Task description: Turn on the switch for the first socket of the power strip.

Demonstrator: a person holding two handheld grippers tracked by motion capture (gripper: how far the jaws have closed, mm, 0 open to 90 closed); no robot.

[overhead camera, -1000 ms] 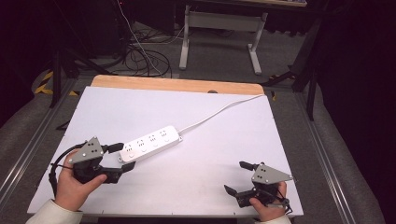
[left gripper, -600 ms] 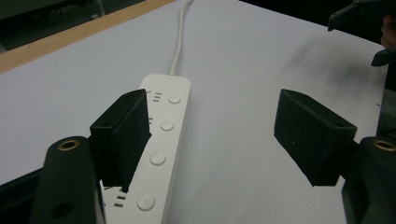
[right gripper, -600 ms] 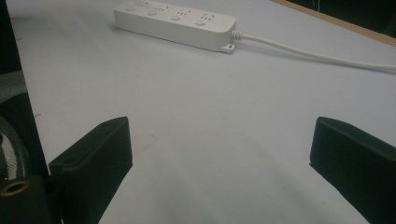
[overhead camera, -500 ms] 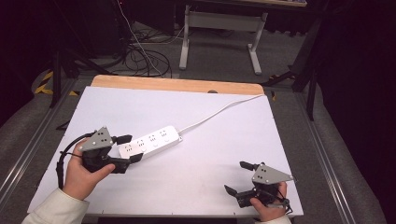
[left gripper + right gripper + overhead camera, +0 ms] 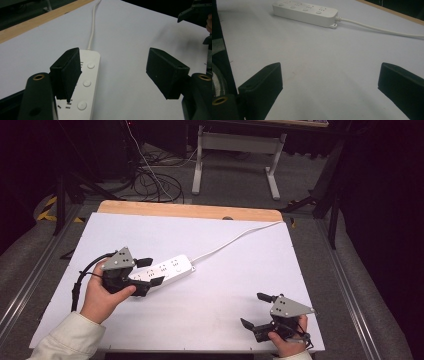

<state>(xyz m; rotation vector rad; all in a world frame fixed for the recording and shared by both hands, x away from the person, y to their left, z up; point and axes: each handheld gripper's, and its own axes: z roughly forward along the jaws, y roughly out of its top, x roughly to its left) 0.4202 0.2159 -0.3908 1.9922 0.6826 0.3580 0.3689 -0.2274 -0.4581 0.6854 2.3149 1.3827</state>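
risks shoving the power strip [image 5: 164, 270] sideways, since left claw [image 5: 150, 271] gapes wide and empty, one jaw over it, other beside.

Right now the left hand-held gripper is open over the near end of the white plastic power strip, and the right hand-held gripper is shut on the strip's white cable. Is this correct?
Not quite. The right hand-held gripper is open and holds nothing; it sits at the near right corner of the white table, far from the white cable, as the high view shows. The left hand-held gripper is indeed open over the white plastic power strip.
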